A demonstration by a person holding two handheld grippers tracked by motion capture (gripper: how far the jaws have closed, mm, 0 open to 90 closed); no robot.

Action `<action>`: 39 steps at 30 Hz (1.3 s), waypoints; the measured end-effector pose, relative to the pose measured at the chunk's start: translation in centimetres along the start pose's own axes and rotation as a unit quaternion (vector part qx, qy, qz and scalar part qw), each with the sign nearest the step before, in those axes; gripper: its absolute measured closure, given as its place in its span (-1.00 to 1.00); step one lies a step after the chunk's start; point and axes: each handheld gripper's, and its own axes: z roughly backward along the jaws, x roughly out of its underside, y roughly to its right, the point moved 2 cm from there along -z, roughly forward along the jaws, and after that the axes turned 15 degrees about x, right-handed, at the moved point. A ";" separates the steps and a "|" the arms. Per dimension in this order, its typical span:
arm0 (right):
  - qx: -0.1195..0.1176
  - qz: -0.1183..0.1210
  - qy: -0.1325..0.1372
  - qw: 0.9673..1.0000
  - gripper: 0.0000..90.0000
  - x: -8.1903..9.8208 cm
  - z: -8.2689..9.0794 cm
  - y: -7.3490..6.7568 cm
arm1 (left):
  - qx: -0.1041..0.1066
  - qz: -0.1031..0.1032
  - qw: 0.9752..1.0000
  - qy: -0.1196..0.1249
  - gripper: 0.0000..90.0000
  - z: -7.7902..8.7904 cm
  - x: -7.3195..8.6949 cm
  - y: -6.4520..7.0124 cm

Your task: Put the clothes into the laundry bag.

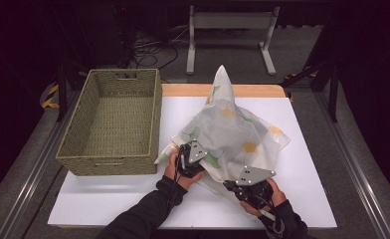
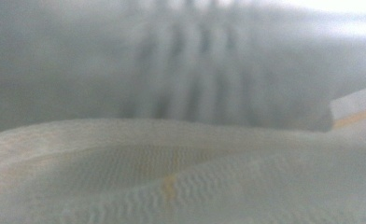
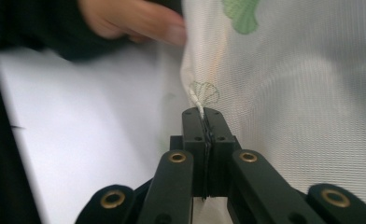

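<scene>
Right gripper view: my right jaws (image 3: pixel 203 113) are clamping the leaf-print cloth's (image 3: pixel 302 84) hem; my left jaws' grip I cannot tell; the wicker basket (image 1: pixel 78 130) is waiting.

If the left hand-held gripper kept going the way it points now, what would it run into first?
Most likely the printed mesh cloth: the left hand-held gripper points into its near-left edge, and its own view has fabric right against the lens. Whether the jaws already pinch it cannot be told.

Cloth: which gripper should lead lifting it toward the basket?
Left, probably. The left gripper sits at the cloth edge nearest the basket. The right gripper is shut on the cloth's hem, farther from the basket, so it can follow.
</scene>
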 end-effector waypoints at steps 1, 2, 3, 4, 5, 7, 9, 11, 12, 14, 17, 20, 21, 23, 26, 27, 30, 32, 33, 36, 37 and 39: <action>0.003 -0.002 -0.003 1.000 0.99 0.2 0.0 0.2 | 0.011 0.002 1.000 0.003 0.52 0.3 0.0 0.1; 0.007 -0.005 -0.004 1.000 0.99 0.3 0.0 0.3 | 0.021 -0.001 1.000 -0.003 0.42 0.7 0.1 0.3; 0.015 -0.005 -0.003 1.000 0.99 0.3 0.1 0.5 | 0.021 -0.011 1.000 -0.011 0.30 1.3 0.1 0.4; 0.020 -0.005 -0.002 1.000 0.99 0.4 0.2 0.7 | 0.021 -0.015 1.000 -0.015 0.20 2.0 0.2 0.6; 0.022 -0.008 0.000 1.000 0.99 0.4 0.3 0.9 | 0.026 -0.015 0.999 -0.021 0.11 2.7 0.4 0.7; 0.024 -0.018 0.007 1.000 0.99 0.4 0.7 1.4 | 0.033 -0.010 0.999 -0.025 -0.02 4.0 0.7 0.9; 0.029 -0.028 0.013 0.999 0.99 0.4 1.1 1.8 | 0.046 0.003 0.998 -0.034 -0.17 5.0 1.0 1.1; 0.026 -0.036 0.018 0.999 0.99 0.3 1.3 2.0 | 0.056 0.006 0.998 -0.038 -0.20 5.2 1.2 1.5; 0.026 -0.036 0.018 0.999 0.99 0.3 1.4 1.9 | 0.061 0.001 0.997 -0.045 -0.18 5.0 1.2 1.6; 0.023 -0.035 0.018 0.999 0.99 0.2 1.3 1.7 | 0.065 -0.007 0.996 -0.067 -0.15 3.8 1.3 2.0; 0.013 -0.034 0.021 0.999 0.99 0.0 1.3 1.4 | 0.074 -0.005 0.992 -0.097 -0.01 1.3 1.4 2.1; 0.007 -0.034 0.019 0.999 0.99 0.1 1.1 1.3 | 0.070 -0.016 0.991 -0.117 0.28 -0.7 1.0 1.6; 0.006 -0.035 0.018 0.999 0.99 0.2 1.0 1.3 | 0.065 -0.029 0.990 -0.120 0.45 -0.9 0.8 1.5; 0.004 -0.035 0.015 0.999 0.99 0.3 0.9 1.3 | 0.062 -0.040 0.989 -0.125 0.67 -1.5 0.4 1.1; 0.002 -0.039 0.014 0.999 0.99 0.4 0.8 1.4 | 0.060 -0.048 0.990 -0.118 0.88 -1.6 0.0 1.1; 0.000 -0.040 0.015 0.999 0.99 0.4 0.7 1.4 | 0.058 -0.054 0.990 -0.116 0.90 -1.6 -0.3 1.0; -0.010 -0.046 0.023 0.999 0.99 0.2 0.9 1.4 | 0.057 -0.062 0.992 -0.093 0.92 -1.7 -1.4 1.0; -0.015 -0.047 0.028 0.998 0.99 0.0 1.1 1.4 | 0.047 -0.062 0.994 -0.076 0.93 -1.9 -2.2 0.8; -0.018 -0.048 0.030 0.998 0.99 -0.1 1.2 1.3 | 0.043 -0.058 0.995 -0.068 0.93 -2.1 -2.4 0.6; -0.014 -0.043 0.028 0.999 0.99 -0.1 1.3 1.3 | 0.035 -0.023 0.997 -0.060 0.93 -3.2 -2.2 -0.6; -0.014 -0.043 0.028 0.999 0.99 -0.1 1.3 1.3 | 0.035 -0.023 0.997 -0.060 0.93 -3.2 -2.2 -0.6; -0.007 -0.042 0.026 0.999 0.99 0.1 1.3 1.5 | 0.034 -0.007 0.998 -0.061 0.92 -3.5 -1.7 -1.2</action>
